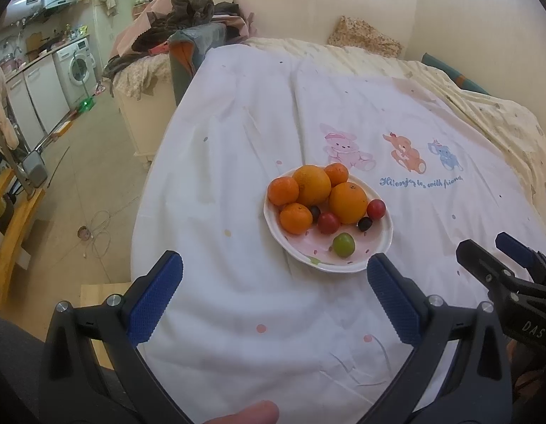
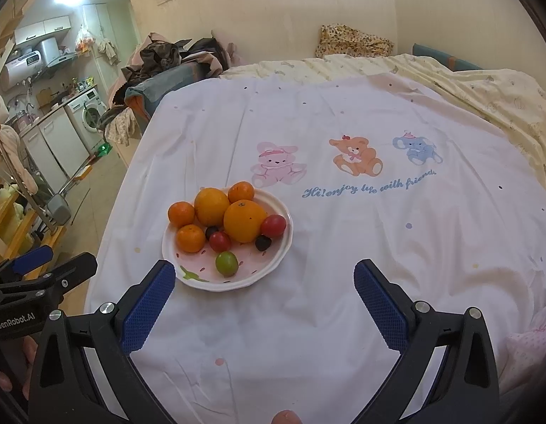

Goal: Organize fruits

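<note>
A white and pink plate (image 1: 379, 243) (image 2: 273, 265) sits on a white bedsheet and holds two oranges (image 1: 348, 202) (image 2: 244, 221), three mandarins (image 1: 296, 217) (image 2: 190, 237), red, dark and green small fruits (image 1: 343, 244) (image 2: 226, 263). My left gripper (image 1: 274, 268) is open and empty, just short of the plate's near rim. My right gripper (image 2: 264, 277) is open and empty, near and right of the plate; it also shows at the right edge of the left wrist view (image 1: 485, 251).
The sheet (image 2: 343, 113) has cartoon animals and blue lettering (image 2: 368, 185) beyond the plate. A yellow quilt (image 2: 467, 84) lies at the far right. The bed's left edge drops to the floor (image 1: 78, 183), with clothes (image 1: 181, 17) and a kitchen behind.
</note>
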Action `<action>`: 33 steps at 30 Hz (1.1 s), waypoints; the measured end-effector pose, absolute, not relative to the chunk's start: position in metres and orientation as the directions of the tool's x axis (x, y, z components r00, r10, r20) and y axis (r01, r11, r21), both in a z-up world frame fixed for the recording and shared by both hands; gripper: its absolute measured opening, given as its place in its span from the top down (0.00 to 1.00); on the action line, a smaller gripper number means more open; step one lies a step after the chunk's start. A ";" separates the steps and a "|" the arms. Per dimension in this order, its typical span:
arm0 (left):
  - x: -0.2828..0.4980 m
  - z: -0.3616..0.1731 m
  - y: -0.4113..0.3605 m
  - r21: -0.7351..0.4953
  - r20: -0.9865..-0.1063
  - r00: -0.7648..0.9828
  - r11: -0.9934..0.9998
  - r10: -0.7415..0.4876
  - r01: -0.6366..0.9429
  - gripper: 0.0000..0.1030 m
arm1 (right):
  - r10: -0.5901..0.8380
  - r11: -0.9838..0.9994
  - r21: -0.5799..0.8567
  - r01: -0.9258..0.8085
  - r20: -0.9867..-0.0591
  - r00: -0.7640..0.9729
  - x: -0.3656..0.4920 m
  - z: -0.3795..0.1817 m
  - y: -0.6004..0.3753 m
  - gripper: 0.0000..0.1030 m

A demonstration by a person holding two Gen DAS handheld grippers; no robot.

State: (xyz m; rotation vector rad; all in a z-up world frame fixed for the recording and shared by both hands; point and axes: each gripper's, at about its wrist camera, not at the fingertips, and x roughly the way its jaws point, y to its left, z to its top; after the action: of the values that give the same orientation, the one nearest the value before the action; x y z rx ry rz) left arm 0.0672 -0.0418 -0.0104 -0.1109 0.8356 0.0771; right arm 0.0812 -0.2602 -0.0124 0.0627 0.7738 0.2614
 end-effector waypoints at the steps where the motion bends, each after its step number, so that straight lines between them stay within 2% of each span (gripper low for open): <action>1: 0.067 -0.011 -0.042 -0.067 -0.743 0.668 0.992 0.025 -0.111 0.00 | 0.255 0.966 0.150 -0.210 -0.682 0.686 0.081 -0.013 -0.260 0.00; 33: 0.065 -0.007 -0.042 -0.072 -0.741 0.671 0.991 0.023 -0.114 0.00 | 0.254 0.967 0.149 -0.209 -0.680 0.688 0.086 -0.009 -0.264 0.00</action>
State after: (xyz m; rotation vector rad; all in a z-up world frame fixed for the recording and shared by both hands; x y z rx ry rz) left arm 0.0648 -0.0422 -0.0074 -0.1160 0.8318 0.0774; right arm 0.0861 -0.2639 -0.0092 0.0613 0.7704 0.2589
